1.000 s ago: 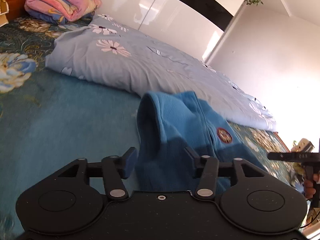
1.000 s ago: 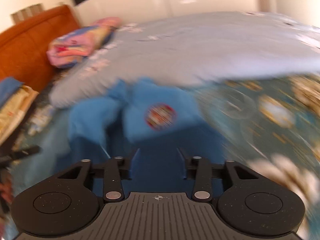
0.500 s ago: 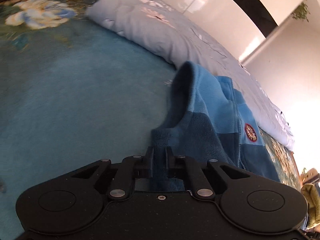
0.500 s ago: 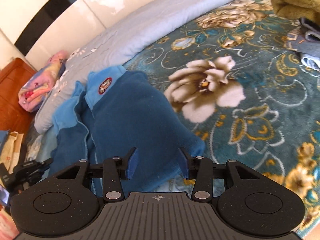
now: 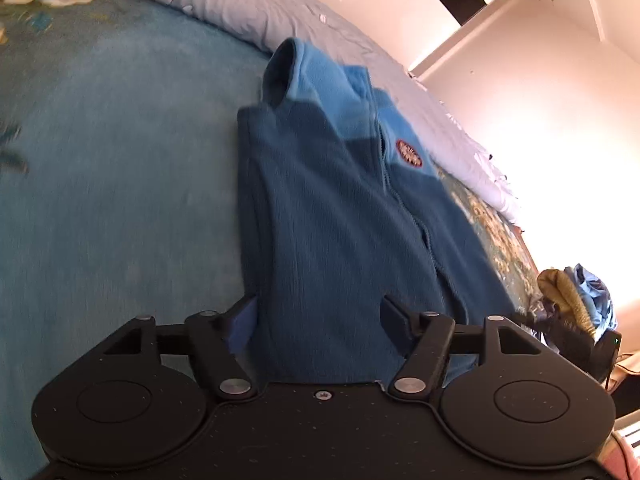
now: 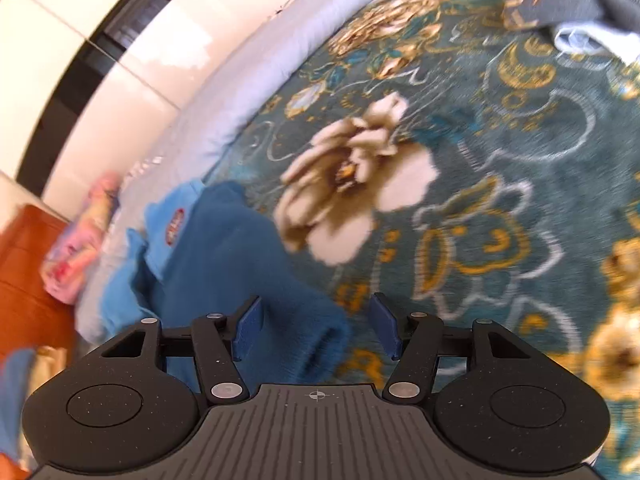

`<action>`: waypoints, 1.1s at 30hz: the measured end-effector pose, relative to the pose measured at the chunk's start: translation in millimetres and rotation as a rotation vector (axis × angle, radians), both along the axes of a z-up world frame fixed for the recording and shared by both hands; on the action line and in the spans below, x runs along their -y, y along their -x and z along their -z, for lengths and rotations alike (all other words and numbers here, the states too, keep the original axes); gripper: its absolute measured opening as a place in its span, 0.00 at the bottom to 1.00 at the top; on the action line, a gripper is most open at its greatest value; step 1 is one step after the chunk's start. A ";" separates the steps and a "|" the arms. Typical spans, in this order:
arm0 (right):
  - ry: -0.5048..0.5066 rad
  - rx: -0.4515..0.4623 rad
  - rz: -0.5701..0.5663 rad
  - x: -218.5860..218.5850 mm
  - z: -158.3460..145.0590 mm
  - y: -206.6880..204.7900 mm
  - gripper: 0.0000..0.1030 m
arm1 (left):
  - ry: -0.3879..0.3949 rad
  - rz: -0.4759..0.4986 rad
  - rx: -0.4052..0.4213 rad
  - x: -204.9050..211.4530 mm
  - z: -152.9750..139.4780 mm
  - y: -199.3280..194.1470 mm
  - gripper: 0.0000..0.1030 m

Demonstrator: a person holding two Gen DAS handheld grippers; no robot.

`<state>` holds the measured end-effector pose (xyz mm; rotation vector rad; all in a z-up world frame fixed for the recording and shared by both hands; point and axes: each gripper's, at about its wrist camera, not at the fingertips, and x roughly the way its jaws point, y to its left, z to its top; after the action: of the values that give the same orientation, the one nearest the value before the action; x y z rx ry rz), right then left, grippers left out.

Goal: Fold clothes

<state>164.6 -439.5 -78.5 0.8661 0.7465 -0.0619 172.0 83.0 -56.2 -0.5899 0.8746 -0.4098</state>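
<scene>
We hold both the left gripper (image 5: 320, 314) and right gripper (image 6: 316, 326) with tongs apart over the blue fleece jacket (image 5: 340, 216) on the floral bedspread (image 6: 480, 200).

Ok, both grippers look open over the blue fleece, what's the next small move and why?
Probably close the left gripper on the hem of the blue fleece jacket. Its jaws stand open with that edge lying between them, and the jacket lies flat on the bedspread, zipped front up. The right gripper is also open, over a sleeve cuff.
</scene>
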 end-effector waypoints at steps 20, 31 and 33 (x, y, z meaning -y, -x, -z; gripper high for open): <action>-0.097 0.111 -0.036 -35.1 -19.9 15.5 0.13 | -0.058 -0.210 -0.044 17.4 -3.5 26.0 0.35; -0.034 0.079 -0.030 -34.9 -23.1 47.6 0.12 | -0.063 -0.232 -0.006 -5.5 -28.8 44.6 0.12; -0.012 0.044 -0.037 -36.0 -18.0 48.6 0.13 | -0.074 -0.228 -0.017 -7.6 -24.3 44.0 0.13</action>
<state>116.0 -403.5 -60.4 0.8625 0.7223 -0.0049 128.0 90.7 -31.9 -0.6171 0.8245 -0.1659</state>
